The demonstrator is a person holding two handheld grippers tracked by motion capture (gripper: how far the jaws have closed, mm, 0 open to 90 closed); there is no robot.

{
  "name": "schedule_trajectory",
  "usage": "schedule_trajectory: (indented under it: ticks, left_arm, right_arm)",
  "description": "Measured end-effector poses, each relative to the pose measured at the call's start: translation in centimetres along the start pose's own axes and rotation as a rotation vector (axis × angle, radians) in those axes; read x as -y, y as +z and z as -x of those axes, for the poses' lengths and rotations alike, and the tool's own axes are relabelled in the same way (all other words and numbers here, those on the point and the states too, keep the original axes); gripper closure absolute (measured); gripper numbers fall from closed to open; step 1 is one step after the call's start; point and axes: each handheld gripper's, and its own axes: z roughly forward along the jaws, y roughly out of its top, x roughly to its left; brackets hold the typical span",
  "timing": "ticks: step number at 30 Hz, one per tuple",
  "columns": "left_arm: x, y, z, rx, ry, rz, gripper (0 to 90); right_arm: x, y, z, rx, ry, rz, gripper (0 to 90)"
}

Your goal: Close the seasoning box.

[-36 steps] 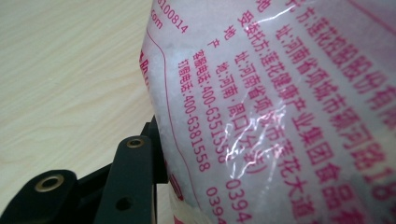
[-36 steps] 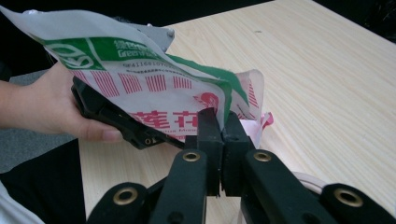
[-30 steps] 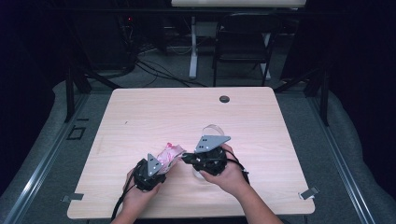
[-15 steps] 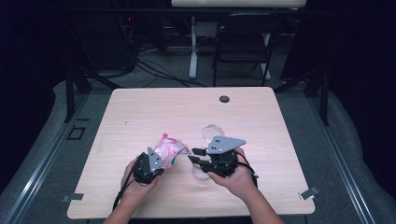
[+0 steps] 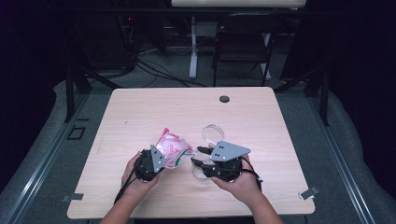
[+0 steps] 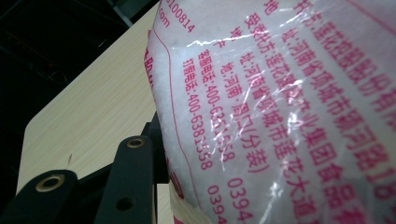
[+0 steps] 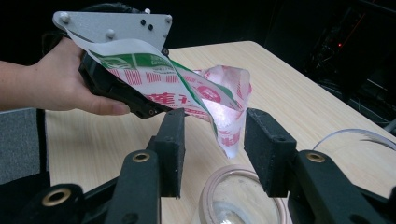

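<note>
Right now everything turns on how the bag's low corner hangs over the clear jar. Largest first: the wooden table [image 5: 140, 116] carries the work near the person's edge. Above it, the left gripper [image 5: 156, 161] stays out of the change, clenched on the pink-and-white printed bag [image 5: 170, 147], which tilts with its long axis running from that gripper toward two o'clock, its free corner [image 7: 232, 140] drooping lowest. The right gripper [image 5: 200, 156] sits at about three o'clock from the bag, clearly the nearer hand to the jar; its jaws have just been opening and now stand released, with the bag's corner hanging beyond them, untouched. Directly beneath those jaws stands the small glass jar [image 7: 243, 198], mouth up, and its clear lid [image 5: 213, 133] lies just beyond at twelve o'clock.
</note>
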Motion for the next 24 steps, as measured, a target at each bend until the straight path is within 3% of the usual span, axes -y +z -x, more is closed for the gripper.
schedule_trajectory:
  ticks: [9, 16, 24]
  left_arm:
    - [-0.3, -0.1, 1.2, 0.042, 0.03, 0.004, 59.0]
    - [-0.2, -0.2, 1.6, 0.045, 0.051, 0.003, 59.0]
    - [-0.2, -0.5, 1.5, 0.022, 0.063, 0.01, 59.0]
  right_arm:
    - [-0.1, -0.1, -0.2, 0.006, -0.027, 0.005, 55.5]
    - [-0.3, 0.4, -0.7, -0.029, -0.072, -0.01, 55.2]
    - [-0.4, 0.9, -0.9, -0.062, -0.091, -0.052, 73.7]
